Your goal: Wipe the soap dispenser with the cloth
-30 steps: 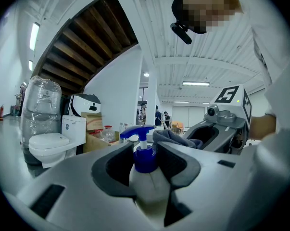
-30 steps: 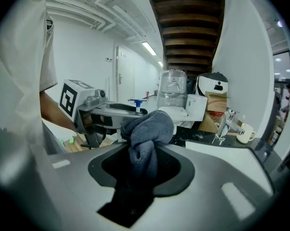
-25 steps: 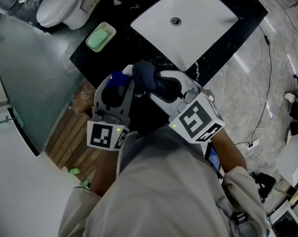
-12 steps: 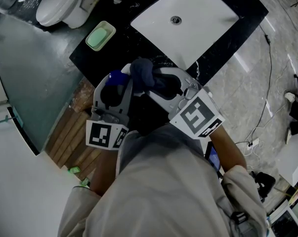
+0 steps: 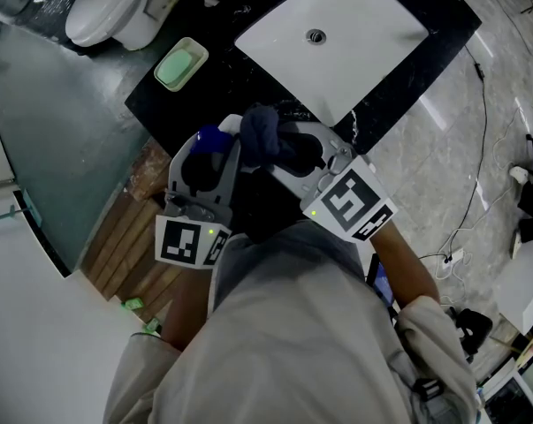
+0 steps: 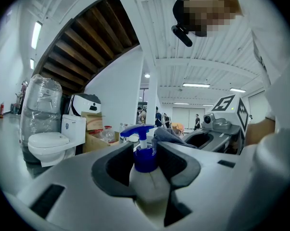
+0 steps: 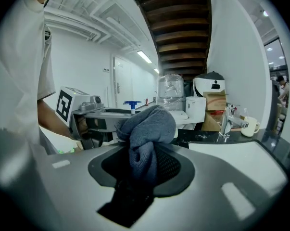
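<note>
Left gripper view, nearest: the left gripper pinches a white plastic soap dispenser with a blue pump between its fingers. The right gripper has its fingers clamped on a bunched grey-blue cloth, whose bulge sits just beside the pump head. Both hang over the black desk at its near edge, before the white square basin.

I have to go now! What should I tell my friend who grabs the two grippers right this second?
Left gripper: shut on the soap dispenser, just below its blue pump.
Right gripper: shut on the cloth, bunched above its jaws.
Both are held close together in front of the sink; the cloth sits beside the pump top.
Done: both picked up. To do: rub the cloth over the bottle; how much is wiped already cannot be told.
</note>
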`<state>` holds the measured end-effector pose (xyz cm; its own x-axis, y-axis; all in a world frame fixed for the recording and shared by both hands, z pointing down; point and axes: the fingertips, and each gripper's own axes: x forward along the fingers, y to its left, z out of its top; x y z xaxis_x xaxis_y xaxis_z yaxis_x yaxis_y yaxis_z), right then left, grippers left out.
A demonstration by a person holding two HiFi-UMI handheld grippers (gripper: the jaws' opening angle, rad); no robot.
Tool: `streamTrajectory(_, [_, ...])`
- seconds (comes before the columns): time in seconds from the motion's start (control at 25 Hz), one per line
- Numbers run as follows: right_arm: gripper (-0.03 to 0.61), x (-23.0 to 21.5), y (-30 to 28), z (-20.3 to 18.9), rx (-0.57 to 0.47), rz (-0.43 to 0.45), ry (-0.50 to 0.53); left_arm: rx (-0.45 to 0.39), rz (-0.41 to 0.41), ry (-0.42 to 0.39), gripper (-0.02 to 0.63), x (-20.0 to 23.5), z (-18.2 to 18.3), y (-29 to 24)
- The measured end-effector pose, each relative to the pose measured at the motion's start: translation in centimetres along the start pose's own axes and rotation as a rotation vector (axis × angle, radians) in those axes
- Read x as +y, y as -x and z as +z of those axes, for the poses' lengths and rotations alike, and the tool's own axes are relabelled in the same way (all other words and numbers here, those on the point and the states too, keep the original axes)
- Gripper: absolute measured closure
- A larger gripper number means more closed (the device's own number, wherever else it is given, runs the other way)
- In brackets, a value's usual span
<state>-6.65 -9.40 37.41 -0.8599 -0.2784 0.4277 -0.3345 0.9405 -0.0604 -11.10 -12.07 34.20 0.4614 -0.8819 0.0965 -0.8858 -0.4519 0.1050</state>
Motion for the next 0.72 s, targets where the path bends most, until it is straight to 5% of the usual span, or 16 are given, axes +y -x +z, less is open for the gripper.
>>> streamTrajectory(0.72, [0.446,-0.4,-0.8,-3.2,0.079,-0.006,-0.034,-0.002,-0.025,-0.002,0.468,-0.7,-0.2,-0.2])
